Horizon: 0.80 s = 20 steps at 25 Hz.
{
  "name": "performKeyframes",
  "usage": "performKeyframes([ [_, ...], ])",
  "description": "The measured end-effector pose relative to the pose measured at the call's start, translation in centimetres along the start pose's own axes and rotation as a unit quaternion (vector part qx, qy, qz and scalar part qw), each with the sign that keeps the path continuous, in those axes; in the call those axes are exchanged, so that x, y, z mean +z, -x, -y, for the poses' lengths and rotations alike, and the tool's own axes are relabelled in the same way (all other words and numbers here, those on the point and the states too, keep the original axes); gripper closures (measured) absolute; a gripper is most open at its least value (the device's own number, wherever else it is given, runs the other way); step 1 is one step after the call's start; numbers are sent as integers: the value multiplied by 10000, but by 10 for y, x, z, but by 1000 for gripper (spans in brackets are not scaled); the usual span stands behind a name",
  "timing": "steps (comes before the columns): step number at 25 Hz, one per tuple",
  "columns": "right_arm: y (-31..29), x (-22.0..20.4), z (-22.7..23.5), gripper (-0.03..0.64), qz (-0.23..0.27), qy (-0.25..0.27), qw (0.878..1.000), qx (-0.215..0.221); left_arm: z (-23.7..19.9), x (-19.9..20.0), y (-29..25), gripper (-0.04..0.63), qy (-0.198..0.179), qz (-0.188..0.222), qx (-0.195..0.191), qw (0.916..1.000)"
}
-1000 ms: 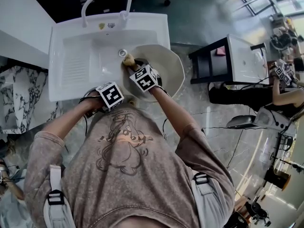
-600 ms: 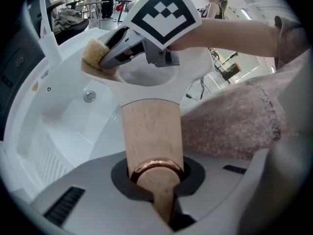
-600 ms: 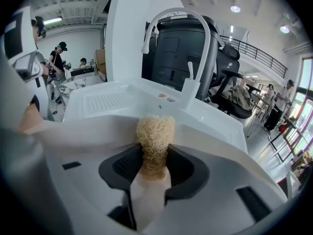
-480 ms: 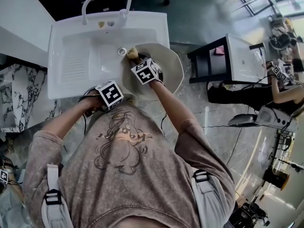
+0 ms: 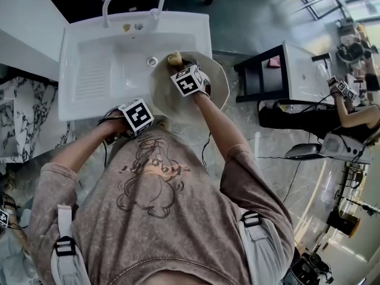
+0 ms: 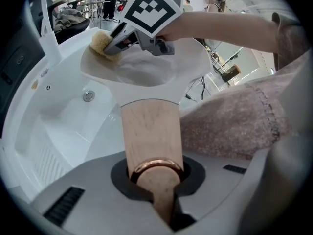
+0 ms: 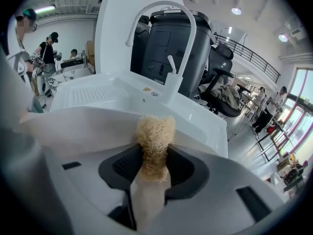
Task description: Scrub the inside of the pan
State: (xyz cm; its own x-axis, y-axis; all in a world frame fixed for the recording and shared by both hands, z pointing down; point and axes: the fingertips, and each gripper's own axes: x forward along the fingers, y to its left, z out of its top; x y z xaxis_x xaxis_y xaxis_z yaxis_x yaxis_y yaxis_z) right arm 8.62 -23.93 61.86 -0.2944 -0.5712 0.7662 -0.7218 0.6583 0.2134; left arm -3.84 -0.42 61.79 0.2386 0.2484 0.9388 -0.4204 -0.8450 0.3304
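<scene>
At white sink (image 5: pixel 101 70), R side:
- Pan (image 5: pixel 218 85): pale, lying over sink's R edge, inside facing up.
- L tongs (image 6: pixel 155 182): clamped on pan's wooden handle (image 6: pixel 151 131).
- R tongs (image 7: pixel 149 177): closed on loofah scrubber (image 7: pixel 155 133); scrubber at pan's far inner rim, nr drain (image 5: pixel 152 61).

Head view: high, steeply down on sink (image 5: pixel 95 52). L gripper view: close, across pan (image 6: pixel 161 73). R gripper view: close, toward tap (image 7: pixel 164 4). All share sink.
</scene>
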Motion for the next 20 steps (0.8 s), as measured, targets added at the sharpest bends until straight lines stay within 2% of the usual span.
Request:
performKeyframes([
  [8, 14, -19, 41, 459, -272, 120, 9986, -446, 0, -3, -3, 551, 17, -14, -42, 10000],
  [20, 27, -37, 57, 459, -652, 264, 9963, -487, 3, 0, 0, 551, 90, 3, 56, 9999],
])
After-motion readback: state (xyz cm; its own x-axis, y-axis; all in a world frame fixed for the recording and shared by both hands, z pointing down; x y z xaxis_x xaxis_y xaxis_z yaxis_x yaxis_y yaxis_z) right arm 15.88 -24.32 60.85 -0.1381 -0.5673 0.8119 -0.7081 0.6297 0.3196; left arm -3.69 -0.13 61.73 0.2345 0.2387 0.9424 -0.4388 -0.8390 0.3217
